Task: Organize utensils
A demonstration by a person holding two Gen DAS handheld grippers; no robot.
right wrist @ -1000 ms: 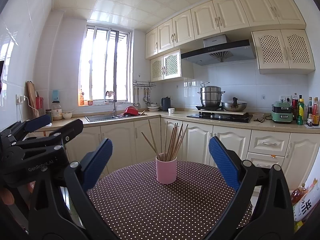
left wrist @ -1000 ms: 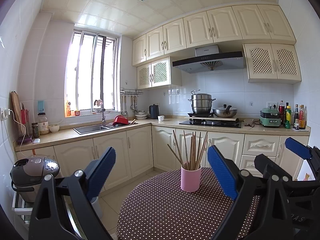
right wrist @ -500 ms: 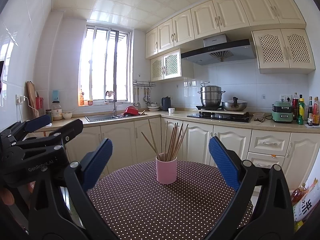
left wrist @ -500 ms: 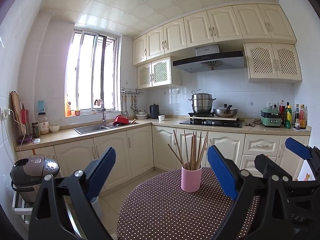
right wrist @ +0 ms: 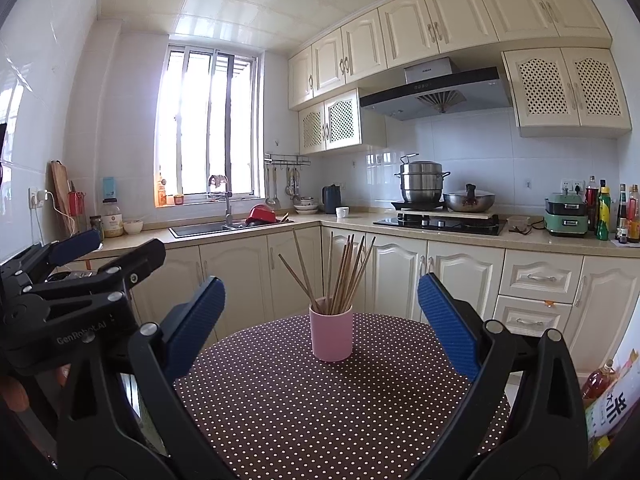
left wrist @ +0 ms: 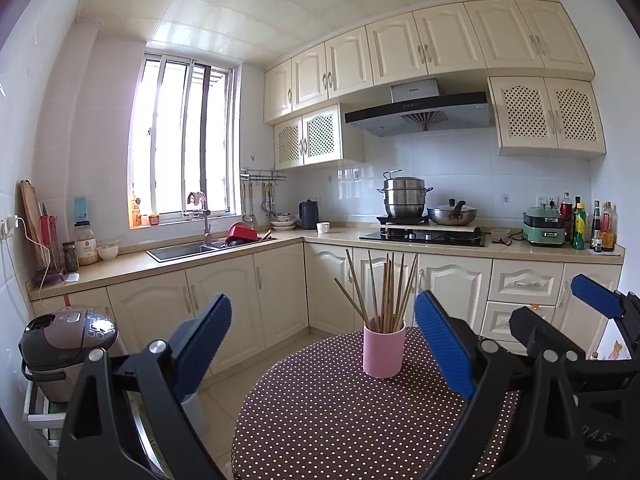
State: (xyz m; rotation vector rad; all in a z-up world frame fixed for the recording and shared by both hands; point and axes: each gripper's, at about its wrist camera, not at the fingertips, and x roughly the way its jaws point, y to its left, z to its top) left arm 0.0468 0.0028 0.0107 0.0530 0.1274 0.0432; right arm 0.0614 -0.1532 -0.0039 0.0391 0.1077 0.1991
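Both the left gripper [left wrist: 322, 344] and the right gripper [right wrist: 320, 322] are hovering with jaws spread wide and holding nothing, so a careless reach is risking tipping the light pink cup [right wrist: 331, 334] standing ahead between their fingers on the dotted table [right wrist: 304, 412]. Brown chopsticks [right wrist: 340, 276] are fanning loosely from it, apparently uneven in height

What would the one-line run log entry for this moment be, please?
left tongs: open, empty | right tongs: open, empty | chopsticks: upright in pink cup | cup: on dotted table
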